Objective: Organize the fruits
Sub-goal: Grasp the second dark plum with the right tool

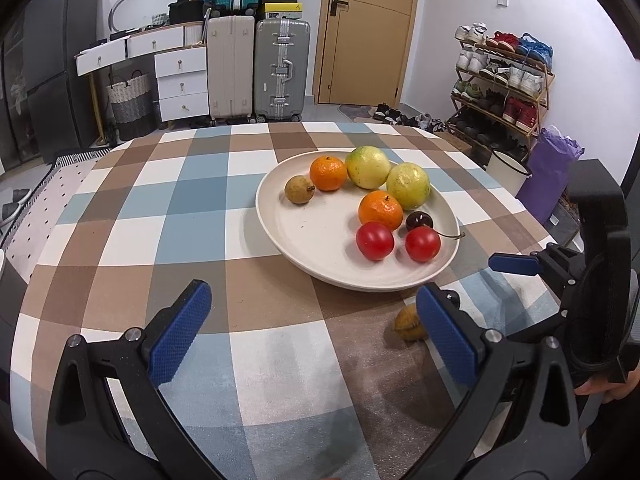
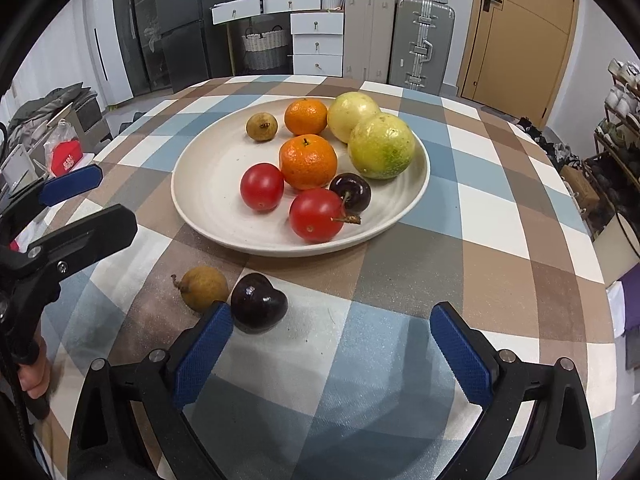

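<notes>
With the right gripper (image 2: 332, 344) spread, centre the dark cherry (image 2: 259, 301), apparently touching the longan (image 2: 204, 288), before closing gently.

Checked surface (image 2: 500, 208): plate (image 2: 208, 200) at centre; longan (image 2: 204, 288) and cherry (image 2: 258, 302) lower left, touching.
</notes>
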Action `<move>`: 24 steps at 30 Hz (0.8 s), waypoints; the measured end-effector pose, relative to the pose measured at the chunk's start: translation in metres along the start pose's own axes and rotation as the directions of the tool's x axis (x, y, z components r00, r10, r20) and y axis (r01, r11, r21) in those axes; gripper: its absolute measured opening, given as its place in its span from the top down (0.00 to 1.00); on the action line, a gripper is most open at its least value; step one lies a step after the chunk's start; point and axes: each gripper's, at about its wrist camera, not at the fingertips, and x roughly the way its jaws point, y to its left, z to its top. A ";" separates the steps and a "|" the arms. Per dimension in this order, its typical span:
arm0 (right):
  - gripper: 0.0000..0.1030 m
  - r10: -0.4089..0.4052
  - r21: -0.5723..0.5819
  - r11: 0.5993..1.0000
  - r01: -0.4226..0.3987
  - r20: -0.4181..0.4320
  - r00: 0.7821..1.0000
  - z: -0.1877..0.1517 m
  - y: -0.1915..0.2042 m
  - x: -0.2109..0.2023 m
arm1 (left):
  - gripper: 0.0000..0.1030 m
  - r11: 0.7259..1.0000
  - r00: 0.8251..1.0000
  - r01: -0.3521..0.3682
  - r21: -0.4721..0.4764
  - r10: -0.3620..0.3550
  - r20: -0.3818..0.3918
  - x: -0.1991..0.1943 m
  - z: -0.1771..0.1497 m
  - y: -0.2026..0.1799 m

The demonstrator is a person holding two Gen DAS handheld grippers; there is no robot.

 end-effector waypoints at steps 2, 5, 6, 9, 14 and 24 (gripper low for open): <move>0.03 -0.002 0.001 1.000 0.002 -0.003 1.000 0.002 0.001 0.002 | 0.01 1.000 1.000 -0.003 0.001 0.003 0.003 0.000 0.000 0.001; 0.12 0.006 -0.006 1.000 -0.006 -0.014 1.000 0.003 0.003 0.005 | 0.01 1.000 1.000 -0.011 -0.008 0.011 -0.001 0.003 0.000 0.004; 0.18 0.018 -0.010 1.000 -0.018 -0.016 1.000 0.003 0.004 0.005 | 0.01 1.000 1.000 -0.011 -0.014 0.011 -0.007 0.004 0.000 0.005; 0.30 0.039 -0.019 0.999 -0.039 -0.007 0.999 0.003 0.007 0.003 | 0.01 1.000 1.000 -0.013 -0.022 0.013 -0.014 0.006 0.000 0.007; 0.59 0.078 -0.053 0.996 -0.077 0.013 0.997 -0.001 0.015 -0.003 | 0.01 1.000 1.000 -0.010 -0.026 0.010 -0.023 0.008 -0.001 0.008; 0.73 0.157 0.010 0.987 -0.158 0.067 0.985 -0.008 0.006 -0.022 | 0.01 1.000 0.999 0.006 -0.008 -0.007 -0.039 0.013 -0.003 0.002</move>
